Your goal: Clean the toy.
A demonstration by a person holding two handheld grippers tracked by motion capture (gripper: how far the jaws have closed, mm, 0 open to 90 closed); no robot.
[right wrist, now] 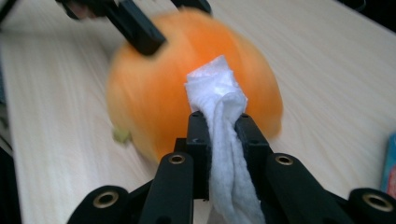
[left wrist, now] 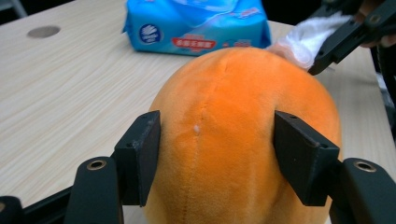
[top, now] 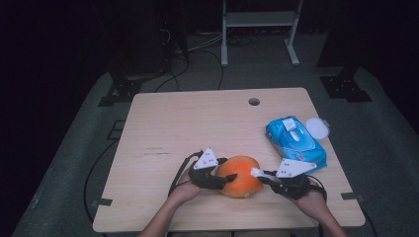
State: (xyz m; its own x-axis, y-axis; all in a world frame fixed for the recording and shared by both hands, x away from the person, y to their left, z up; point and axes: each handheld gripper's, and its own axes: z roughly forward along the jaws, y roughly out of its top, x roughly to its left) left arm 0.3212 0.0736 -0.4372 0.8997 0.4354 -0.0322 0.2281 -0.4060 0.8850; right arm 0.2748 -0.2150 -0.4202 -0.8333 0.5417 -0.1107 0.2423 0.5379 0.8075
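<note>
Near the front edge of the pale wooden table (top: 163, 128), a round, fuzzy orange plush fruit (top: 240, 176) is sitting, seam running over its top. The left gripper (left wrist: 215, 149) is squeezing its soft sides. The right gripper (right wrist: 219, 140) is pinching a crumpled white wipe (right wrist: 219, 100) against it. A glossy blue wipes pack (top: 295, 139) is lying beyond.

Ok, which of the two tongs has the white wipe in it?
The right tongs: they pinch the wipe against the orange plush toy. The left tongs clamp the toy itself.
</note>
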